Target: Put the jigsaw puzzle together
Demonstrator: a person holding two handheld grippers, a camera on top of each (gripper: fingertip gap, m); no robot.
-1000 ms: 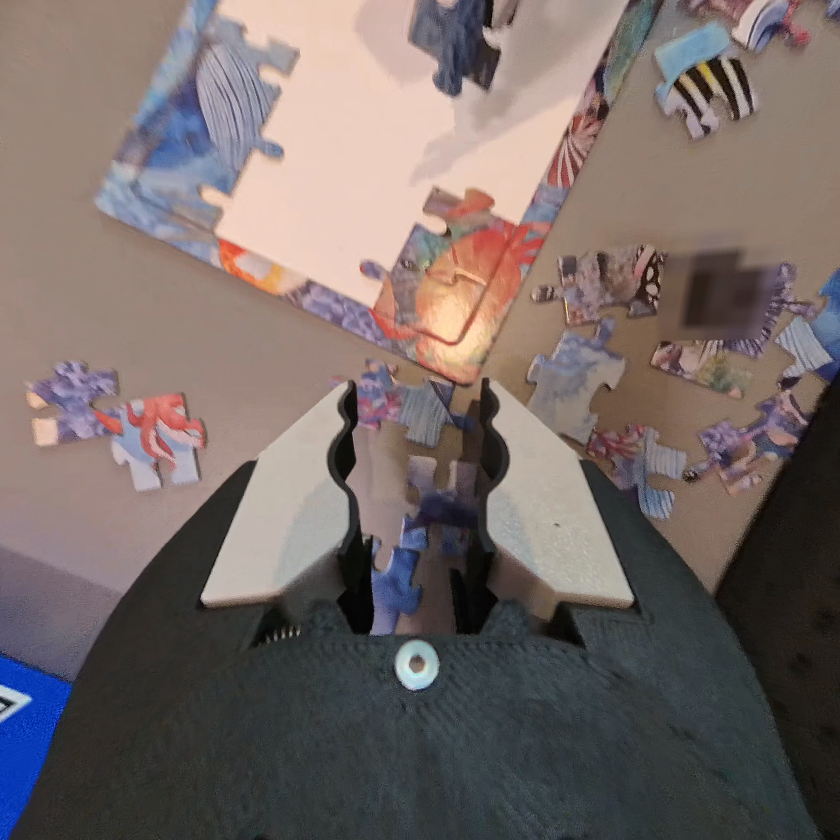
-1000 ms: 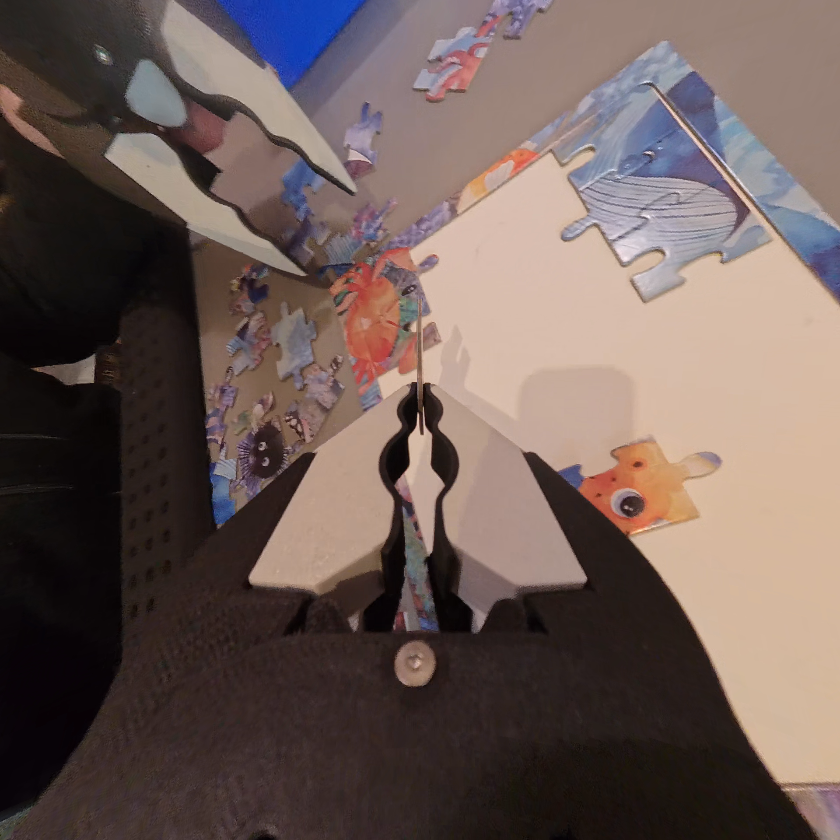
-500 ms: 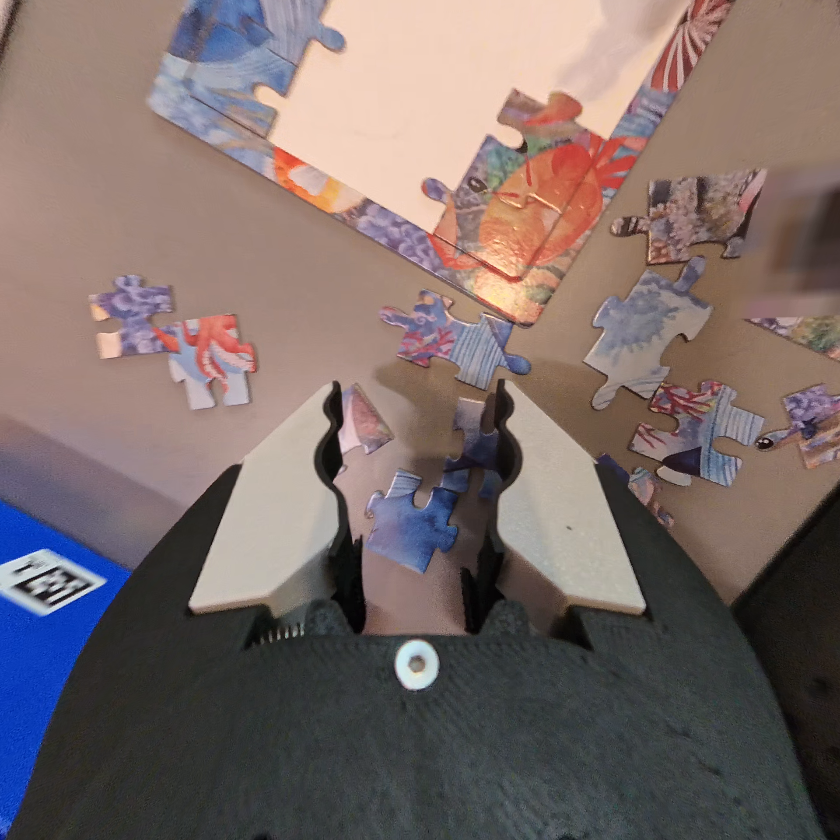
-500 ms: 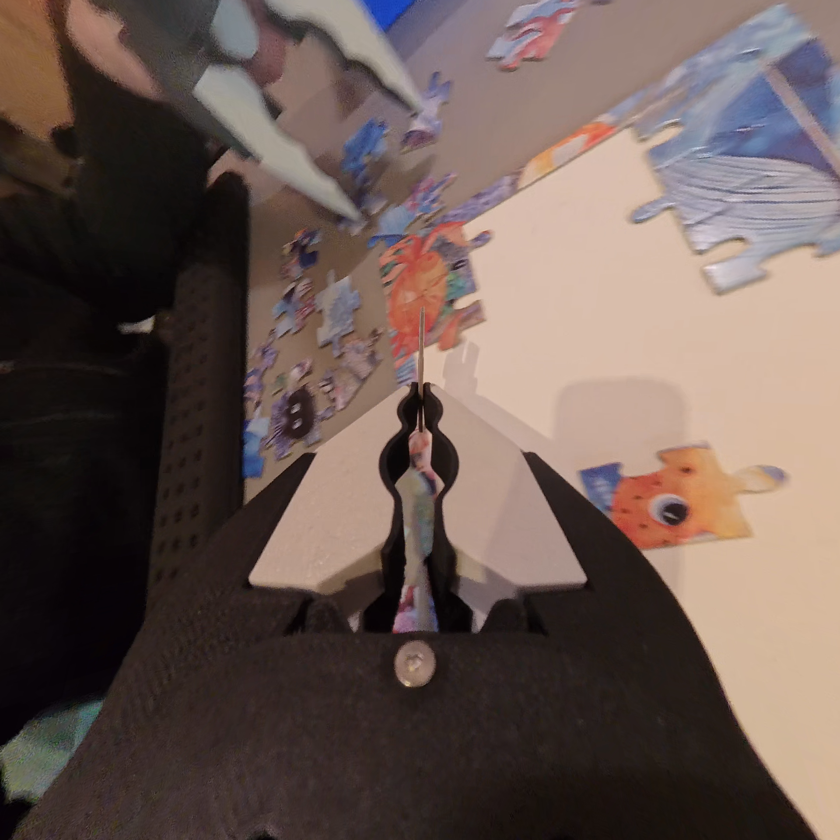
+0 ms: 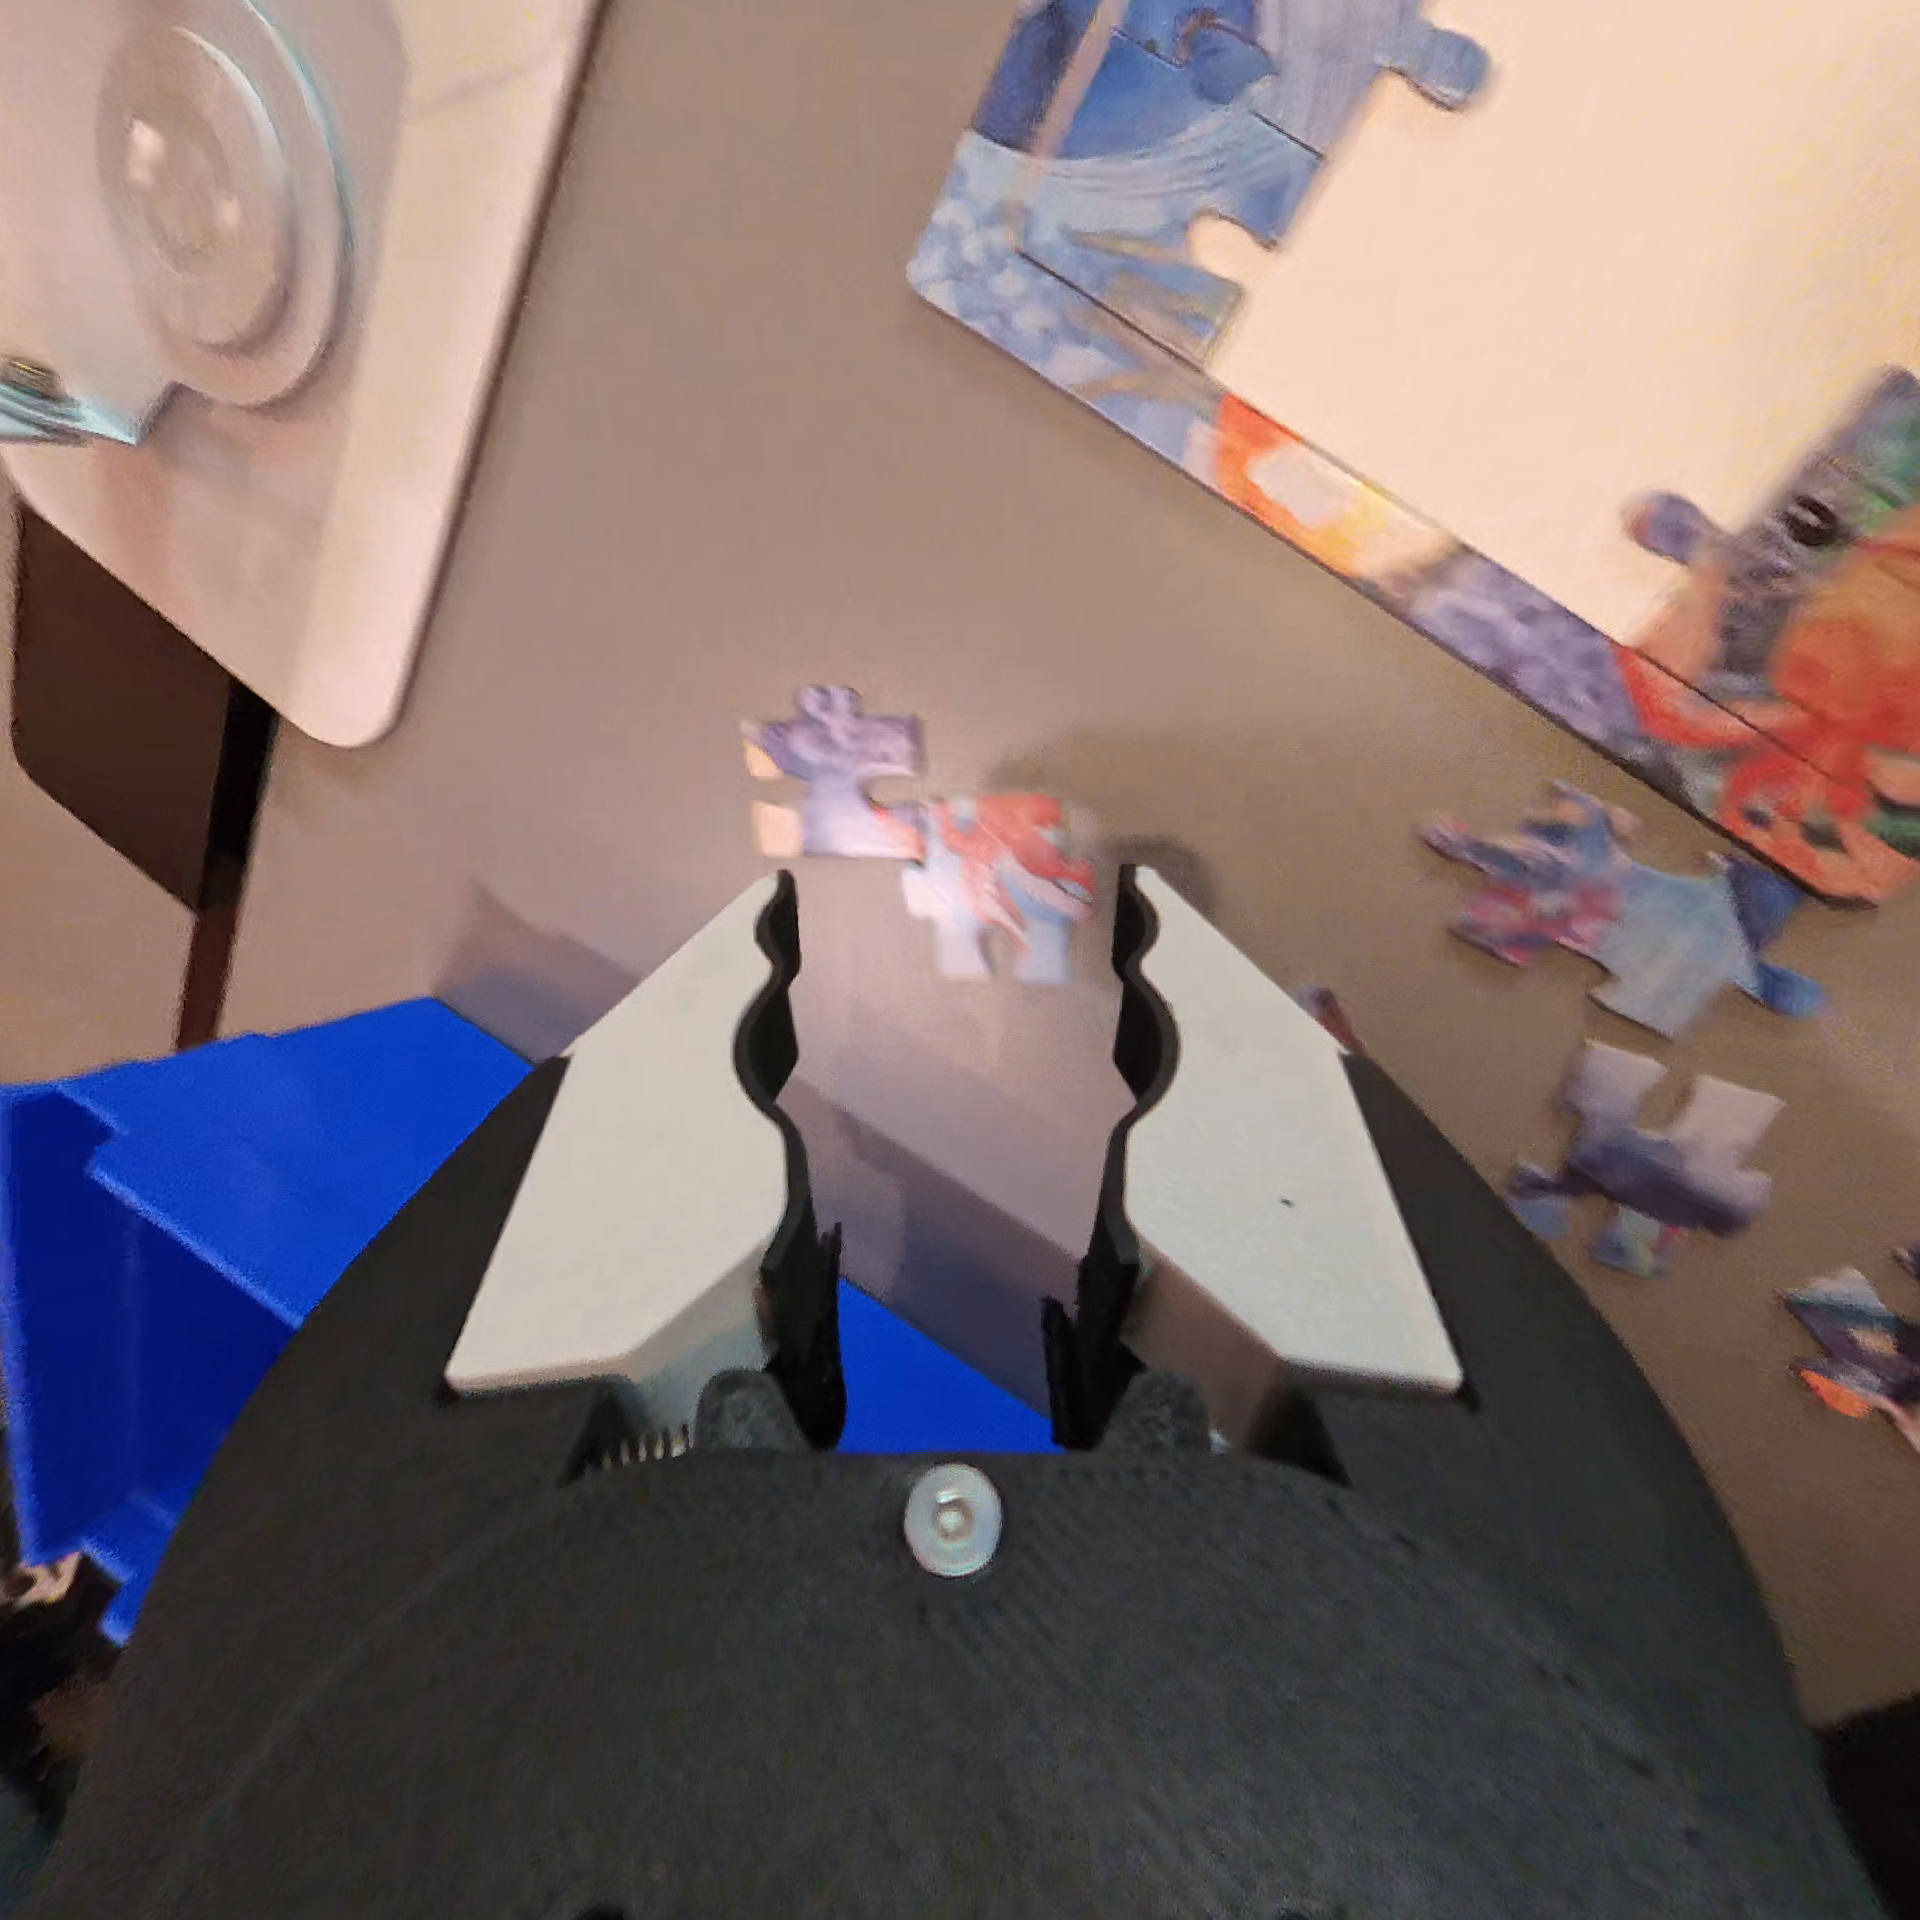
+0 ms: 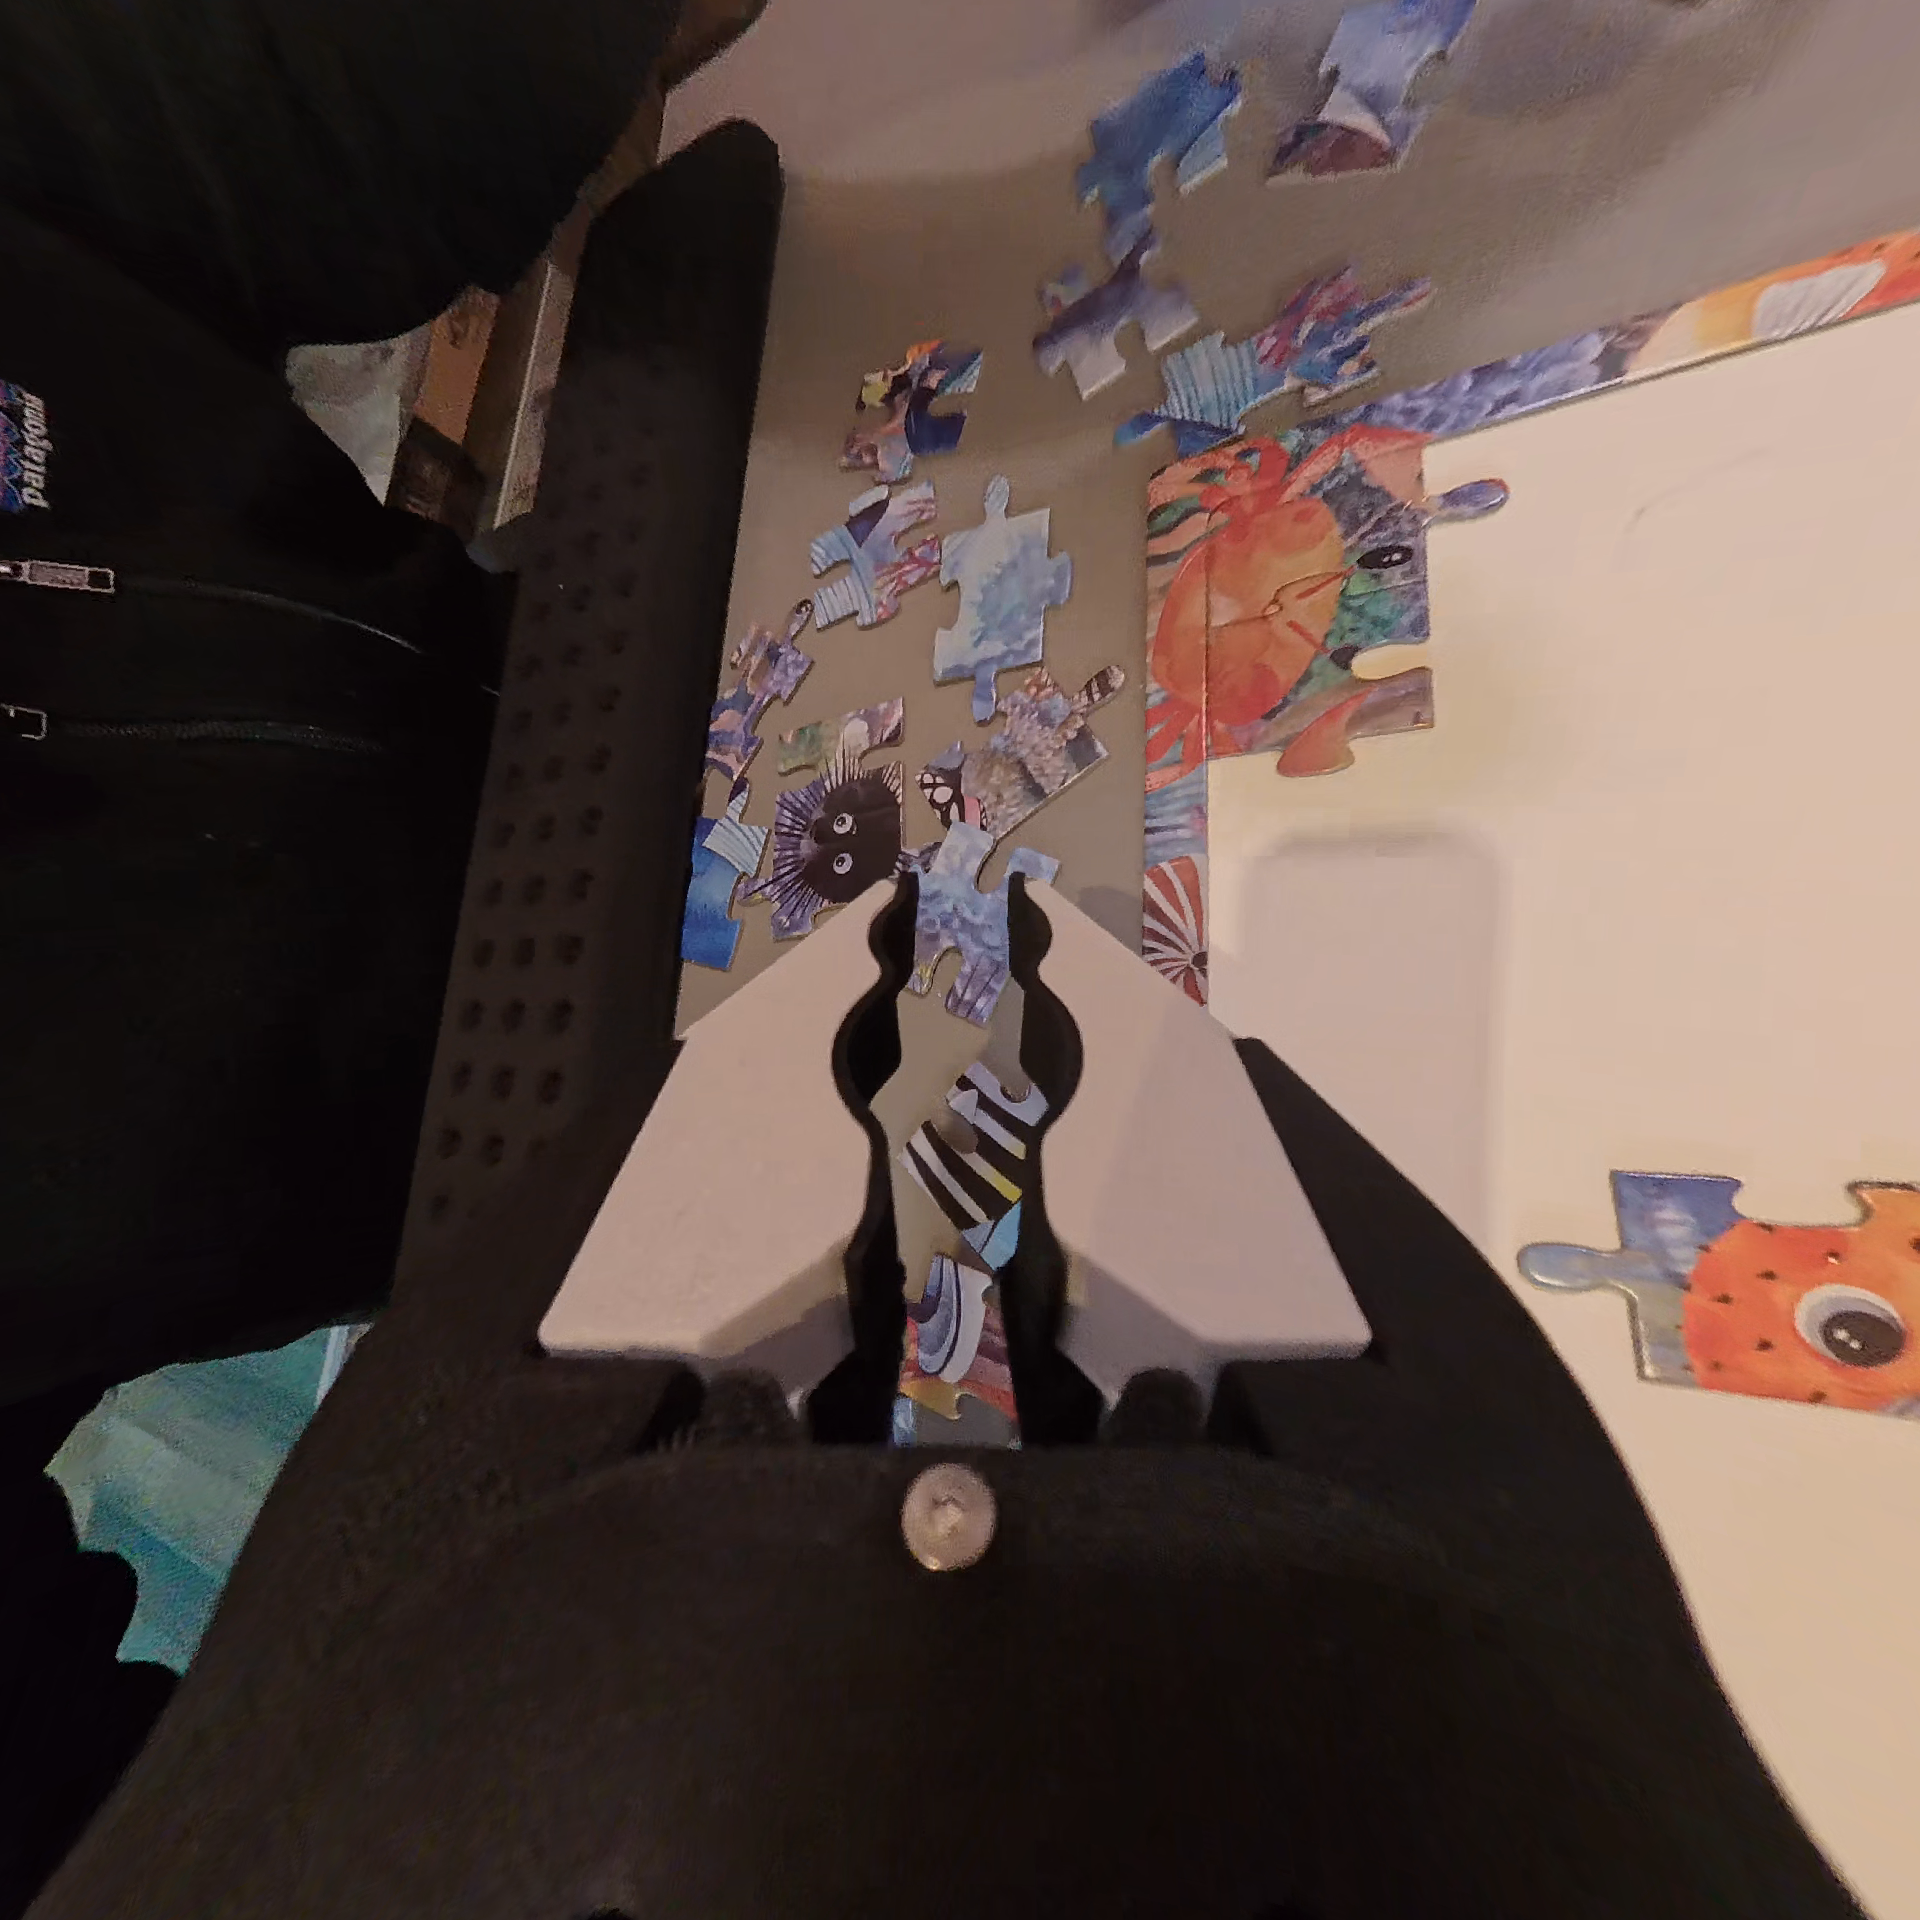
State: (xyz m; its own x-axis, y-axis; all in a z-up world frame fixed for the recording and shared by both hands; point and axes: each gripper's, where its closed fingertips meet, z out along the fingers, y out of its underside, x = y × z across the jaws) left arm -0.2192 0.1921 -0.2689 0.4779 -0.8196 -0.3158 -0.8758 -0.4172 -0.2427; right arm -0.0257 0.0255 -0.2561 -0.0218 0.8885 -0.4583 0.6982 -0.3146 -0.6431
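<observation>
1. Board (image 6: 1662,727): ahead and to the right of the right gripper (image 6: 961,883), and up and to the right of the left gripper (image 5: 951,883). The middle is mostly bare. Only the crab corner (image 6: 1268,613) and whale corner (image 5: 1143,156) are filled, so my read is the task is at an early stage.
2. Fish piece (image 6: 1787,1320): lies loose on the bare board, off to the right gripper's right and not locked to anything. Probably parked near its slot until its neighbours go in.
3. Spare pieces: spread face-up on the table (image 5: 727,520) ahead of the right gripper, beside the board edge. That makes them easy to scan and pick. The urchin piece (image 6: 836,831) is just left of the tips.
4. Right gripper: jaws are a narrow gap apart, not clamped tight. The pale blue piece (image 6: 961,914) sits right at the tips, and the striped piece (image 6: 971,1153) shows deeper in the gap. Both look flat on the table below. I can't tell whether the pads pinch the blue one or only frame it.
5. Left gripper: wide open and empty, touching nothing. The octopus pair (image 5: 935,842), two pieces already joined, is just ahead of the tips and well off the board. It looks like the likely next pick. The view is motion-blurred.
6. Blue bin (image 5: 260,1195): below and to the left of the left gripper.
</observation>
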